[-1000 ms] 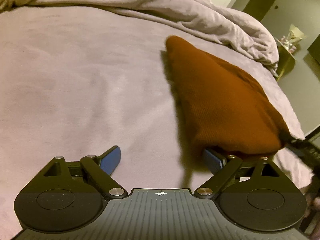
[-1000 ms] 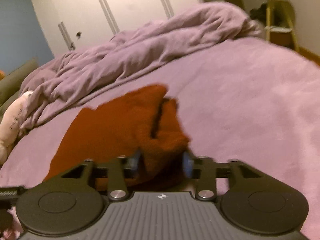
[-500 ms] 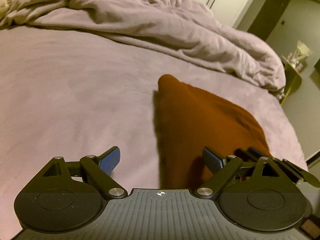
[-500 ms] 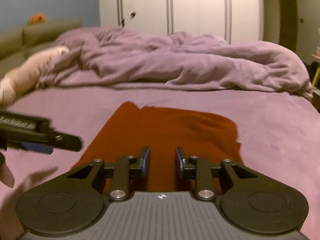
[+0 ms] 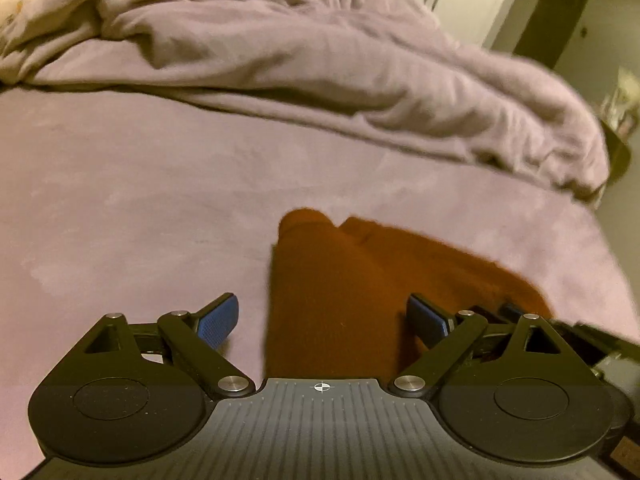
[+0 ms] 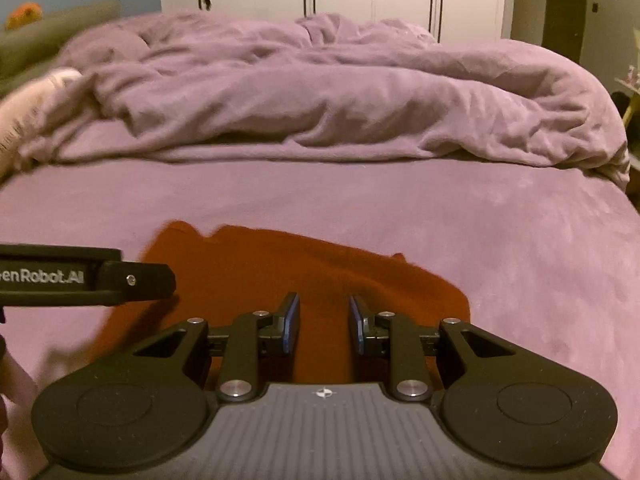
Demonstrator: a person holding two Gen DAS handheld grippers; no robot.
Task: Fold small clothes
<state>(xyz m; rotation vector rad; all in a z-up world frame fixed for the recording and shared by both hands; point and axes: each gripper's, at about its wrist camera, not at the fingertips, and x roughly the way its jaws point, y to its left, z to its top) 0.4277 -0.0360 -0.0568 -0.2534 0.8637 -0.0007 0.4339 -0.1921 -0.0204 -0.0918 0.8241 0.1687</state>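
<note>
Rust-brown garment (image 6: 304, 280) lies flat near bed's (image 6: 520, 240) front edge; left gripper (image 5: 322, 320) spread wide, empty; right gripper (image 6: 323, 322) parted above cloth, holding nothing.

Open purple bed sheet (image 6: 520, 240) stretches left, right and beyond the flat rust-brown garment (image 6: 304, 276), giving free passage on those sides. The far end is blocked by a bunched duvet (image 6: 340, 100) ridge running across the bed's width. On the garment's left, the left gripper (image 5: 320, 322) reaches in low over its left edge.
</note>
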